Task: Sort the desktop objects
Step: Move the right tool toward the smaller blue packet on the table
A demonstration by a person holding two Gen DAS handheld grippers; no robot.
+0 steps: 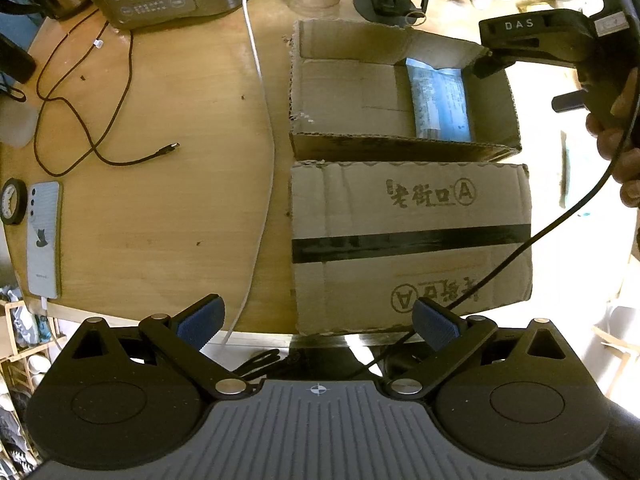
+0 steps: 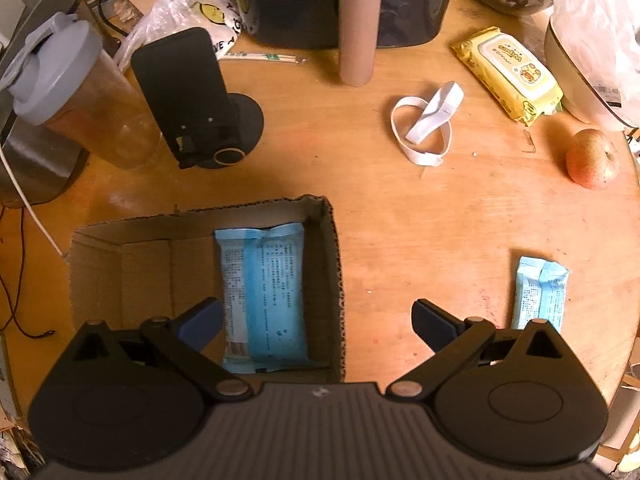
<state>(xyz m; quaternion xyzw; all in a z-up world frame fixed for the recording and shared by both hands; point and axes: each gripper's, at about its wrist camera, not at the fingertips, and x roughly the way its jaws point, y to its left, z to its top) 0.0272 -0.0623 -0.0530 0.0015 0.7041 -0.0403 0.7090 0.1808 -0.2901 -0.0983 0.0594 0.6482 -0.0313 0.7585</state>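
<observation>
An open cardboard box sits on the round wooden table with a light blue packet lying inside at its right side. A second, smaller blue packet lies on the table right of the box. My right gripper is open and empty, hovering over the box's near right corner; it also shows in the left wrist view. My left gripper is open and empty above the table's near edge, over the box's folded-out flap.
A phone, small clock and dark cable lie at left. A white cable crosses the table. Yellow wipes pack, white strap, apple, phone stand, shaker bottle and cylinder stand beyond.
</observation>
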